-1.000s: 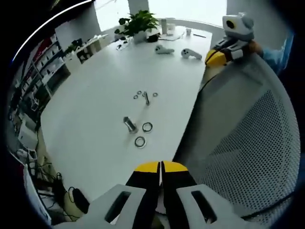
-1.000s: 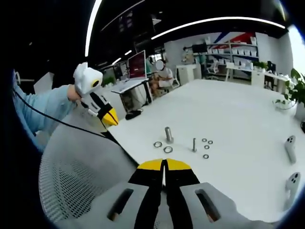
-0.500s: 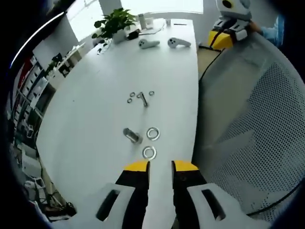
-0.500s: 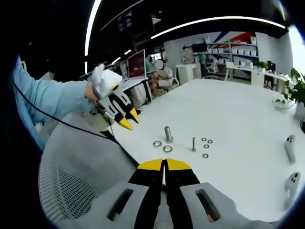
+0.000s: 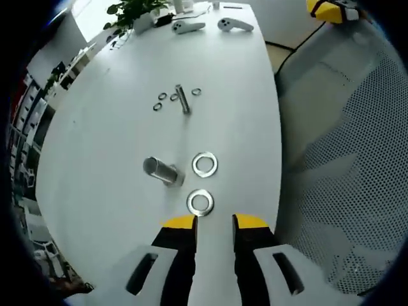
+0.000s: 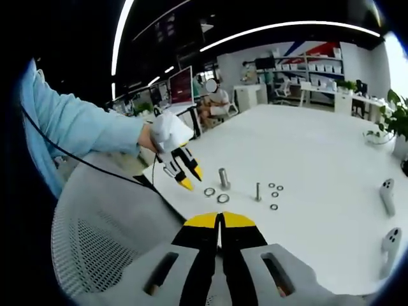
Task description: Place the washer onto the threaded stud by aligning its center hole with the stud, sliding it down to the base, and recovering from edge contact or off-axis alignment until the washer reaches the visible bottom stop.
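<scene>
Two large steel washers lie flat on the white table point(image 5: 102, 191), the nearer washer point(image 5: 200, 202) just ahead of my left gripper point(image 5: 214, 223) and the farther washer point(image 5: 204, 164) beyond it. The threaded stud point(image 5: 160, 171) stands upright to their left, with nothing on it. My left gripper is open and empty, its yellow tips apart. In the right gripper view the left gripper point(image 6: 192, 178) hovers just left of the stud point(image 6: 224, 178) and the washers point(image 6: 223, 198). My right gripper point(image 6: 219, 220) is shut and empty, held back over the chair.
A small bolt point(image 5: 183, 100) with several small washers point(image 5: 162, 97) lies farther along the table. Two white controllers point(image 5: 188, 27) and a plant point(image 5: 131, 9) sit at the far end. A grey mesh chair back point(image 5: 344, 159) stands against the table's edge. A person's blue sleeve point(image 6: 83, 127) holds the left gripper.
My left gripper went from shut to open and came forward and down toward the nearer washer. The right gripper stayed still and shut.
</scene>
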`<state>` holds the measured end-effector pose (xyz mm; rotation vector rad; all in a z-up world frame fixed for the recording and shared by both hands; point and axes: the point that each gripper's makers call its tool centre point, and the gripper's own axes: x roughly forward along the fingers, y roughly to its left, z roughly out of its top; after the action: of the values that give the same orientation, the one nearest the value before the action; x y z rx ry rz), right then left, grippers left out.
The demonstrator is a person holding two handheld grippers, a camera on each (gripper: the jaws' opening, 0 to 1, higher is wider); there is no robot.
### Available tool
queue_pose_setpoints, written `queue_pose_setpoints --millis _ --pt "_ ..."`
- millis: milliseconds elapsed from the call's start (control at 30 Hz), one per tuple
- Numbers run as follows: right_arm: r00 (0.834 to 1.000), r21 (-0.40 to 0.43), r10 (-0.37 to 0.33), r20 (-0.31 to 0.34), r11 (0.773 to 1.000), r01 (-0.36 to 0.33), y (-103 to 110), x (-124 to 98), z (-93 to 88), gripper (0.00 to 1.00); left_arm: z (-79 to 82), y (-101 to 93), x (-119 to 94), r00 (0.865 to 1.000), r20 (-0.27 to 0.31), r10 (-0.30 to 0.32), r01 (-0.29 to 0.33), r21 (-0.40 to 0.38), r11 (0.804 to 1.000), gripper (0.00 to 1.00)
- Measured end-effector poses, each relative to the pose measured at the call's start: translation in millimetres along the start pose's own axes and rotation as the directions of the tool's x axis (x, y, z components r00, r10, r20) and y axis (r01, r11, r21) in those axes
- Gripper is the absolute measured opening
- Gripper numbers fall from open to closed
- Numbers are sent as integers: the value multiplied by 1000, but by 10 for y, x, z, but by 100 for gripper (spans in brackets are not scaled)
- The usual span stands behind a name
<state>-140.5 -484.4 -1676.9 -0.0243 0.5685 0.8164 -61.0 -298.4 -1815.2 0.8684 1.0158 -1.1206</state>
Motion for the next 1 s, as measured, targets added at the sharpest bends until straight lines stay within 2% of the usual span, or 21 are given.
queue_pose_setpoints --millis 100,233,500,700,1000 --pt "1000 5 -2 -4 1000 2 -2 -1 -7 4 -46 92 61 999 -24 20 -20 -12 1000 20" --pt "1000 9 -5 -9 1000 6 -11 1 -16 4 -56 166 142 1000 -27 16 -17 -28 999 19" --pt "1000 13 -10 -13 1000 11 -24 2 -24 4 -19 132 327 999 -39 -18 17 -28 999 21" --pt "1000 16 -15 -13 1000 15 -34 1 -25 4 -27 117 384 998 -54 -28 27 -25 999 22" --pt "1000 15 -19 -13 1000 19 -40 2 -23 4 -6 131 383 999 -40 -29 27 -46 999 24"
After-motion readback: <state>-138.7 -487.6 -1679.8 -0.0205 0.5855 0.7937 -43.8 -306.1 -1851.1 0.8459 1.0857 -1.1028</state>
